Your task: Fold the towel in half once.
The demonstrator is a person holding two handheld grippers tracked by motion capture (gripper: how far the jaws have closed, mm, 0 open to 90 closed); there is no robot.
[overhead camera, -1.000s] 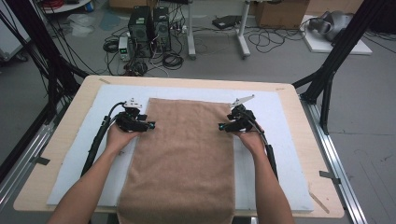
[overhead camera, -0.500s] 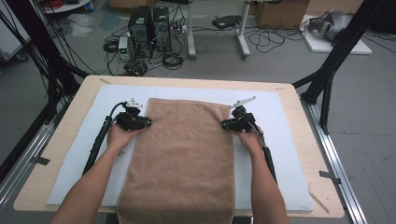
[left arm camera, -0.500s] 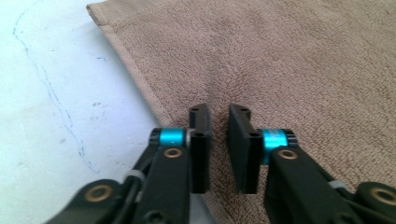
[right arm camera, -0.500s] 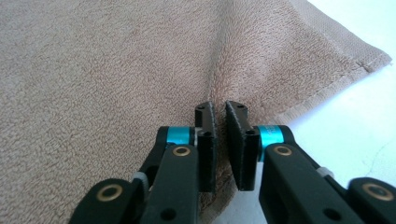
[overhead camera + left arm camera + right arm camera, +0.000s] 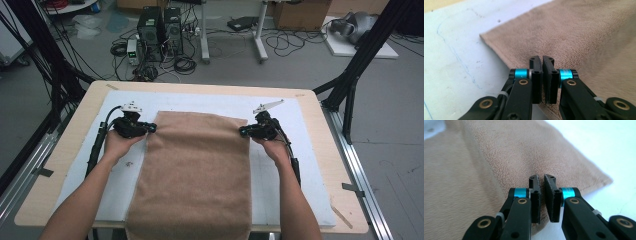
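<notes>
Two tongs, one in each of my hands, sit at the far corners of the brown towel (image 5: 197,170), which lies lengthwise down the middle of the white mat (image 5: 290,165) on the bench (image 5: 65,150), its near end hanging over the front edge.

Since a second ago both of my hands have slid a little farther from me, toward the towel's far edge, and the towel itself looks unmoved and flat. I read that as a shift of grip: I have left the side hems and come up to the corners, so the next thing is probably to lift the far end and fold it back toward me.

My left tongs (image 5: 150,128) meet the left hem just short of the far left corner. In the left gripper view the left tongs (image 5: 542,65) stand narrow, the two pads nearly parallel with only a thin slit between them, and the towel's edge runs into that slit from below. I judge them pinched on the hem.

My right tongs (image 5: 243,132) meet the right hem near the far right corner. In the right gripper view the right tongs (image 5: 542,182) are almost closed too, though the slit widens a touch toward the tips; the towel's edge rises into a small ridge right at the pads, which tells me the cloth is caught there.
</notes>
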